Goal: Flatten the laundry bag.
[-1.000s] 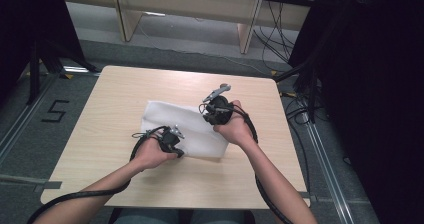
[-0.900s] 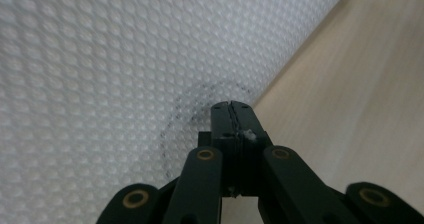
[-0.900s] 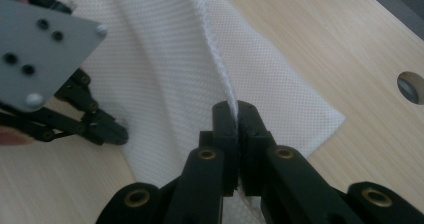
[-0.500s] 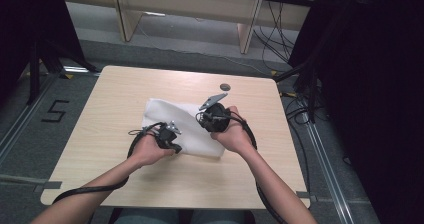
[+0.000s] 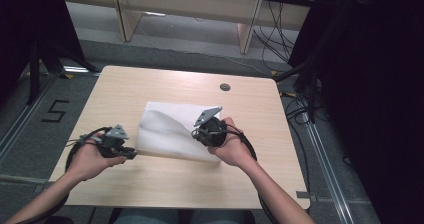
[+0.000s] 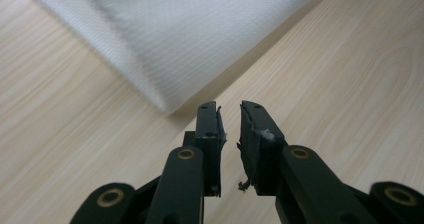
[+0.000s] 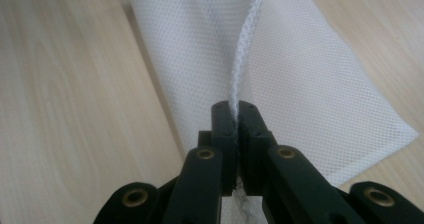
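Observation:
A white mesh cloth (image 5: pixel 170 129) lies on the wooden table (image 5: pixel 165 179), its near edge lifted. My right gripper (image 5: pixel 200 133) is shut on a fold of the cloth's edge; in the right gripper view the pinched mesh fold (image 7: pixel 245 49) rises as a ridge from between the jaws of that gripper (image 7: pixel 239 109). My left gripper (image 5: pixel 131 153) sits just off the cloth's left near corner. In the left gripper view the gripper (image 6: pixel 230 111) has a narrow gap between its jaws with nothing in it, and the cloth corner (image 6: pixel 170 101) lies just ahead.
A small round grommet (image 5: pixel 225 87) sits in the table near its far edge. Cables trail from both grippers over the near table edge. Desk legs and floor cables lie beyond the table, and a floor mark "5" (image 5: pixel 54 111) is at the left.
My left gripper has let go of the cloth and drawn back left, off its corner. My right gripper has moved left and nearer, still pinching the cloth edge.

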Demonstrator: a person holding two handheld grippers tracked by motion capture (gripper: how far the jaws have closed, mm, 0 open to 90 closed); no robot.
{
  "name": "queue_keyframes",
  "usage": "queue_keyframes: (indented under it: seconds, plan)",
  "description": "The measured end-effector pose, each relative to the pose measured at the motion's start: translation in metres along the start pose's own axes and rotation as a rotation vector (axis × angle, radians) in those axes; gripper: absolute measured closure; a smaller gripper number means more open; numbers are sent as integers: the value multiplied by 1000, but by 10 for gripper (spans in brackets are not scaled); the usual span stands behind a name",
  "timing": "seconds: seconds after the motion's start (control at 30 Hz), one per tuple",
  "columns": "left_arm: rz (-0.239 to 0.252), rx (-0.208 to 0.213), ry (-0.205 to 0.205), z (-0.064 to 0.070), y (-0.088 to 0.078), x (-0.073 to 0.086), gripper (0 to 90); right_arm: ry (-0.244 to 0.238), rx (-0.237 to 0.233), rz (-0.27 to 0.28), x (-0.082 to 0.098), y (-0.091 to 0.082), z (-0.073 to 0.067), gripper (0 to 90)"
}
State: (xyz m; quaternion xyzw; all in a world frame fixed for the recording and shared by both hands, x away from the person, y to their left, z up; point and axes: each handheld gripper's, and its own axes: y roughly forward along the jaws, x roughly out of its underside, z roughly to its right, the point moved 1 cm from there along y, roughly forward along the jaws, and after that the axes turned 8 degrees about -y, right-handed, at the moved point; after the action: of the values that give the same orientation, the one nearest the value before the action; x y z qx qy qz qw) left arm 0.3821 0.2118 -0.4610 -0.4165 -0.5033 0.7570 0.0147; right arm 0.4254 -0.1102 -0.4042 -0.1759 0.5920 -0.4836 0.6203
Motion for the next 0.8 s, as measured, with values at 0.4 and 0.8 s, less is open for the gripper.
queue_keyframes:
  seconds: [0.4, 0.8]
  plan:
    - [99, -41, -123, -24, -20, 30, 675, -37, -53, 1, 8, 0, -28, 882]
    - [204, -113, -134, -28, -19, 28, 523, -29, -115, -23, 21, 0, -49, 882]
